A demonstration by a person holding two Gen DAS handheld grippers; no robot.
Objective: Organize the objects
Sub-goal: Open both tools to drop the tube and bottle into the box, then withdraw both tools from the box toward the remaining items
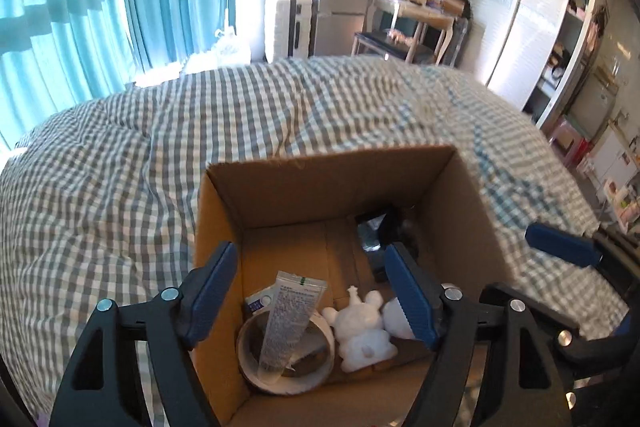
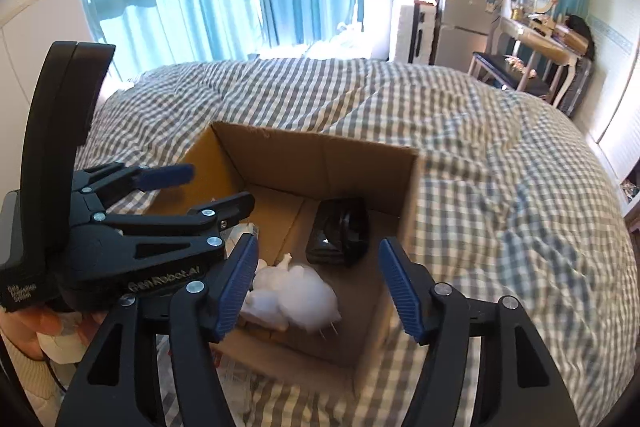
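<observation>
Tube (image 1: 289,323) axis 12–6 o'clock, propped on tape roll (image 1: 285,355) in box (image 1: 320,187) | left gripper (image 1: 308,291) nearer, directly above | both jaws open, empty; right gripper (image 2: 318,287)

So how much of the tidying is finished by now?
Mostly done, it seems: the cardboard box already holds a tube, a tape roll, a white figurine and a dark object. Both the left gripper and right gripper are open and empty. Nothing loose shows on the bedspread.

A gingham-covered bed (image 1: 200,131) carries 1 open cardboard box (image 1: 332,183).
</observation>
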